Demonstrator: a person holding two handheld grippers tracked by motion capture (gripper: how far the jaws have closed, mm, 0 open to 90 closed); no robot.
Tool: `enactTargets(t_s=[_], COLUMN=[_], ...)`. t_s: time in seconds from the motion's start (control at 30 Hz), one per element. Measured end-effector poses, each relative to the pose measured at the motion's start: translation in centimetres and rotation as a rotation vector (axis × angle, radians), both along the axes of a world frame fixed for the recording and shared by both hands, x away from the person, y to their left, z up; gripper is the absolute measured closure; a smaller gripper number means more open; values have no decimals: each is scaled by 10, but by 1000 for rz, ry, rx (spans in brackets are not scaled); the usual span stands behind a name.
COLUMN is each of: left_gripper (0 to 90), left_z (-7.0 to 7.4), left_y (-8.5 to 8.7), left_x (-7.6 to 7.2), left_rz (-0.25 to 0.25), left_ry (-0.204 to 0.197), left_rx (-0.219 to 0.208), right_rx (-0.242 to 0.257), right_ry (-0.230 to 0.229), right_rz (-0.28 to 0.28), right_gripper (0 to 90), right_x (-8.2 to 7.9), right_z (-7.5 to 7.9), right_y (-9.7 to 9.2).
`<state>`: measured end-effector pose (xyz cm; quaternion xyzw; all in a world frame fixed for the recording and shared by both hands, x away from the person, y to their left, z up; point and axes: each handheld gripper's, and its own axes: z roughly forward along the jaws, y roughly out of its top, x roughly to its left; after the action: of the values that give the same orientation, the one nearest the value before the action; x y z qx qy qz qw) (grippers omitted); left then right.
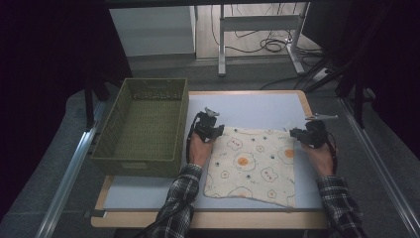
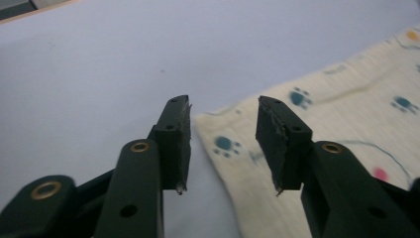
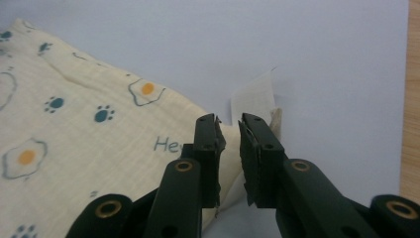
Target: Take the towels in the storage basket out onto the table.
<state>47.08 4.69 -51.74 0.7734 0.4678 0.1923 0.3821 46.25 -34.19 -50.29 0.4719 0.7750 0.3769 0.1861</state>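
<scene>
Left gripper view: the left tongs (image 2: 224, 111) stand apart, one jaw on either side of the near corner of the cloth (image 2: 317, 144), which lies flat between them; neither pad presses on it. The cloth is pale yellow with blue paw prints and fried-egg shapes, and it spreads away from these tongs to the right over the pale blue table (image 2: 124, 59).

In the right gripper view the right tongs (image 3: 229, 121) have their jaws nearly together, with a narrow gap between the pads. The cloth's corner with its white label (image 3: 253, 96) lies at and just beyond the jaw tips; whether the pads pinch it I cannot tell.

In the high view the left tongs (image 1: 210, 130) sit at the cloth's far left corner and the right tongs (image 1: 298, 134) at its far right corner, the cloth (image 1: 252, 166) lying flat between and behind them toward the person. A green woven basket (image 1: 143, 126) stands just beside the left tongs, on their outer side.
</scene>
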Motion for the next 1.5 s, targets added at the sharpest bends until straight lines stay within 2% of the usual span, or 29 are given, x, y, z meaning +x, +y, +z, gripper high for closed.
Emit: enactTargets(t_s=[0.03, 0.13, 0.27, 0.47, 0.57, 0.6, 0.63, 0.67, 0.7, 0.77, 0.83, 0.9, 0.97, 1.03, 1.17, 1.23, 1.3, 1.33, 1.37, 1.43, 1.5], left_gripper=[602, 620, 619, 569, 537, 535, 565, 565, 631, 721, 832, 862, 872, 874, 873, 874, 873, 873, 872, 871, 868], left_z=[-1, -4, -10, -18, -18, -19, -19, -20, -20, -21, -21, -20, -18, -16, -2, 1, 10, 10, 14, 15, 15], left_y=[1, 3, 1, -10, -11, -9, -9, -9, -9, -11, -12, -13, -11, -10, -3, -3, -2, -2, -1, -2, -3], left_x=[3, 12, 19, 22, 23, 23, 23, 23, 21, 19, 17, 17, 18, 17, 7, 5, -3, -3, -8, -10, -12], left_rz=[8, 26, 8, -25, -13, -13, -13, -16, -26, -45, -55, -54, -56, -55, -61, -63, -71, -71, -76, -80, -80], left_ry=[5, 17, 34, 34, 33, 46, 46, 52, 50, 48, 51, 53, 74, 67, 18, 12, -18, -18, -37, -38, -46], left_rx=[-8, 6, 17, 69, 71, 53, 53, 32, 25, 16, 6, 3, -7, 4, 8, 10, 20, 20, 18, 16, 39], right_rx=[-5, -22, -26, -43, -47, -55, -55, -60, -64, -56, -44, -46, -67, -76, -38, -33, -15, -14, -10, -7, -11], right_ry=[4, 8, 15, 18, 18, 19, 19, 20, 26, 33, 43, 53, 57, 57, 30, 25, 8, 2, -3, -10, -14], right_rz=[-5, -11, -11, -8, -2, -4, -4, -6, -4, -9, -19, -25, -24, -23, -17, -16, -7, -4, 0, 4, 11], right_gripper=[774, 773, 761, 708, 707, 714, 714, 733, 825, 896, 900, 900, 900, 900, 900, 900, 900, 900, 900, 900, 900], right_x=[2, 8, 11, 11, 11, 11, 11, 10, 8, 7, 5, 4, 4, 3, -3, -5, -10, -12, -15, -17, -19], right_z=[-2, -5, -8, -13, -13, -13, -13, -14, -15, -15, -15, -14, -12, -11, -2, 0, 9, 12, 15, 18, 22], right_y=[1, 3, 3, 2, 2, 3, 3, 4, 7, 8, 9, 10, 11, 12, 7, 6, 5, 4, 3, 3, 2])
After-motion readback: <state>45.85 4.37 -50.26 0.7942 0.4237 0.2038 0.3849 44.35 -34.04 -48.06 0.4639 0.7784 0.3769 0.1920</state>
